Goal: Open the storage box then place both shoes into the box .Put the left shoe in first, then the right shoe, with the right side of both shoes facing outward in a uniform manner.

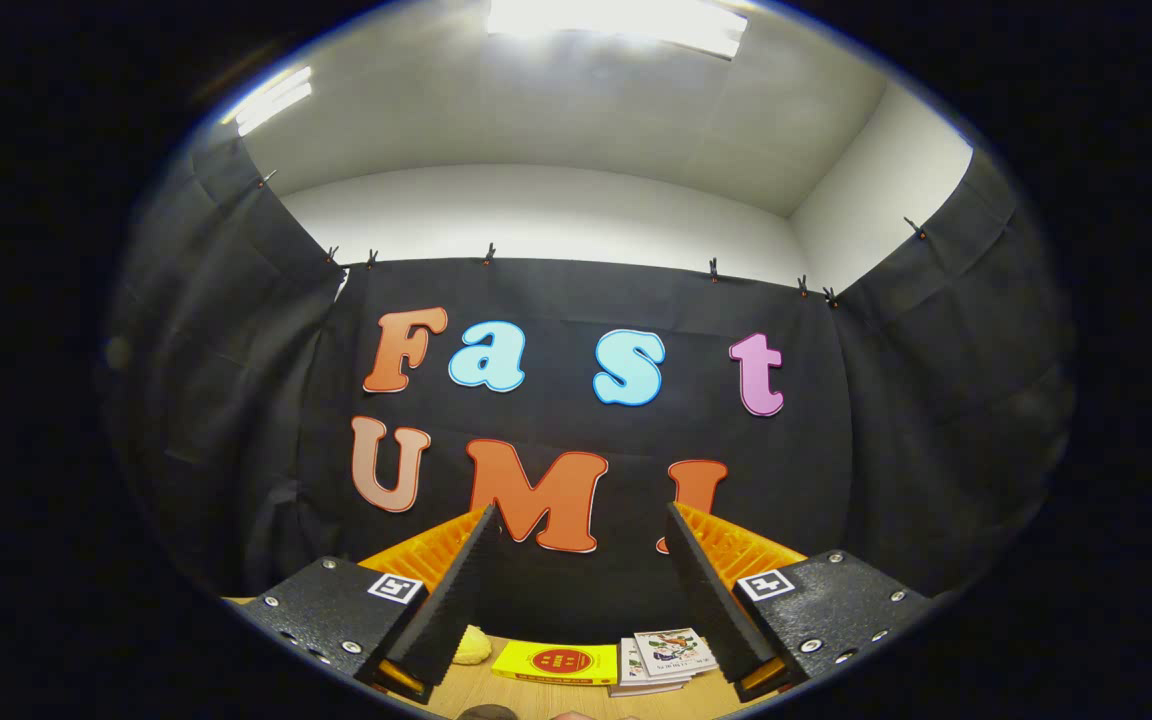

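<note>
My gripper (581, 520) is held high and points at the booth's black back wall. Its two fingers (456, 590) stand wide apart with nothing between them, so it is open. Under the fingers lies a strip of wooden tabletop (556, 698).
On the table between the fingers lie a flat yellow box (556, 662) and a small stack of booklets (666, 658). A pale yellow soft object (470, 646) sits by the left finger. Black cloth walls stand left, right and ahead. Ceiling lights (616, 25) glow overhead.
</note>
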Demonstrator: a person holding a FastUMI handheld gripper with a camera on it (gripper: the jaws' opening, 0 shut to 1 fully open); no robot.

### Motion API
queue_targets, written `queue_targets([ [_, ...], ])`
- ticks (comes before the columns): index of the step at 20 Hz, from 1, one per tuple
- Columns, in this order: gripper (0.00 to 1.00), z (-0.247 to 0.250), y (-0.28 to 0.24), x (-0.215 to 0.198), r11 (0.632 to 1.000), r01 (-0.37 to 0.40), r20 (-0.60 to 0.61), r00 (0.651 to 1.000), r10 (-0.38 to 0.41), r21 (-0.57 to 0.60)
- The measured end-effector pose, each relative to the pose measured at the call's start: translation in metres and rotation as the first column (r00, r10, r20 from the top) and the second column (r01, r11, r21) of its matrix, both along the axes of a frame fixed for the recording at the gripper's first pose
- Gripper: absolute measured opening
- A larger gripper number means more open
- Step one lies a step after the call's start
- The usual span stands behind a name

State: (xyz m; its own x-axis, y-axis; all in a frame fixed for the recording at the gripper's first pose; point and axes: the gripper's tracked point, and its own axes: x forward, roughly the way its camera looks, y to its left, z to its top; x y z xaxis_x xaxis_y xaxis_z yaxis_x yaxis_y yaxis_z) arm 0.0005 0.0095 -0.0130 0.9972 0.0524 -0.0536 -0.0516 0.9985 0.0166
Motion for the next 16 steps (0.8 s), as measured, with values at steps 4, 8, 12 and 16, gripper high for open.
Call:
queue_targets([
  [4,0.98,-0.003,0.005,0.0,1.0,-0.008,-0.013,1.0,0.008,0.016],
  [8,0.98,-0.03,0.009,0.003,0.999,-0.017,-0.095,0.995,0.021,0.04],
  [12,0.98,-0.056,0.033,0.001,0.992,-0.073,-0.171,0.981,0.09,0.103],
  [16,0.98,-0.104,0.072,-0.008,0.974,-0.145,-0.308,0.931,0.195,0.177],
])
